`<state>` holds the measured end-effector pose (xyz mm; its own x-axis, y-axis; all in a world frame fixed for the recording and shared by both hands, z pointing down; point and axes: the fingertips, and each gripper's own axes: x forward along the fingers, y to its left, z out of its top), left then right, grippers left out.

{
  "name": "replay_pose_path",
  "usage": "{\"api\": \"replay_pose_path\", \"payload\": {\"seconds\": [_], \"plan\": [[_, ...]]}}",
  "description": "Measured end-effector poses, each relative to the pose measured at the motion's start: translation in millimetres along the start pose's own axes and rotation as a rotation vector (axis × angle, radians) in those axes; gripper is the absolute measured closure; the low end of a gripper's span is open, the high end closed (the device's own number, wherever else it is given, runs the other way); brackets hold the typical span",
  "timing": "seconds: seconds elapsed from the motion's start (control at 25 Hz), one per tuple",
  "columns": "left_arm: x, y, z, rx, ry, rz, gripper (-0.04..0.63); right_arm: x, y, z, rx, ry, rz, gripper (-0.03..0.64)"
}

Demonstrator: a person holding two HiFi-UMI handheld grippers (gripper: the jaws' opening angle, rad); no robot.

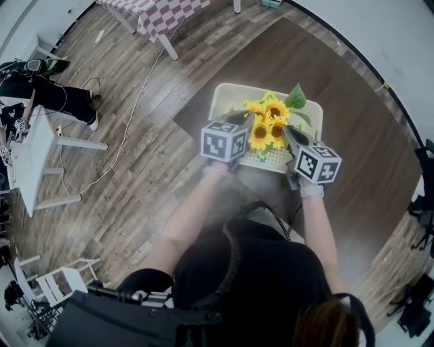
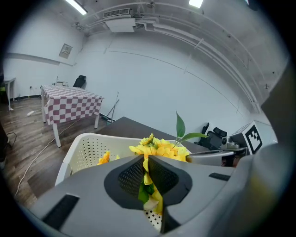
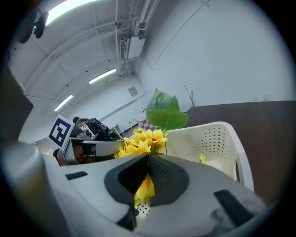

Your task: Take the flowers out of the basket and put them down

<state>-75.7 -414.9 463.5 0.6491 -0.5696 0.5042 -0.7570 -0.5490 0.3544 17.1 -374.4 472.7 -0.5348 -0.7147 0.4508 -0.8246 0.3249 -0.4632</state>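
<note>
A bunch of yellow sunflowers point(image 1: 266, 127) with green leaves stands in a white perforated basket point(image 1: 227, 95) on a dark brown table. My left gripper point(image 1: 249, 123) reaches in from the left, my right gripper point(image 1: 289, 134) from the right. In the left gripper view the left gripper point(image 2: 147, 161) is shut on green stems and yellow petals of the flowers point(image 2: 159, 149), above the basket point(image 2: 88, 144). In the right gripper view the right gripper point(image 3: 148, 162) is shut with yellow petals of the flowers point(image 3: 141, 141) between its pads; a large leaf point(image 3: 165, 113) rises behind.
The dark table point(image 1: 366, 135) extends right and behind the basket. A table with a checked cloth point(image 1: 159, 13) stands farther off on the wooden floor. A white desk point(image 1: 34, 156) and a cable point(image 1: 135, 115) are at the left. White chairs point(image 1: 54, 284) sit at bottom left.
</note>
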Motion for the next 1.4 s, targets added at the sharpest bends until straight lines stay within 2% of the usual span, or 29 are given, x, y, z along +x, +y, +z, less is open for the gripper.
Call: {"api": "replay_pose_path", "payload": {"seconds": [0.32, 0.8, 1.4], "plan": [[-6.7, -10.0, 7.5, 0.035, -0.033, 0.001, 0.566, -10.9, 3.5, 6.2, 0.008, -0.051, 0.009, 0.611], [-4.3, -34.4, 1.7, 0.074, -0.069, -0.038, 0.568, -32.9, -1.5, 0.8, 0.048, -0.122, 0.004, 0.611], [-28.6, -62.5, 16.5, 0.120, -0.125, -0.034, 0.569, -65.2, 14.0, 16.6, 0.049, -0.205, 0.050, 0.611]]}}
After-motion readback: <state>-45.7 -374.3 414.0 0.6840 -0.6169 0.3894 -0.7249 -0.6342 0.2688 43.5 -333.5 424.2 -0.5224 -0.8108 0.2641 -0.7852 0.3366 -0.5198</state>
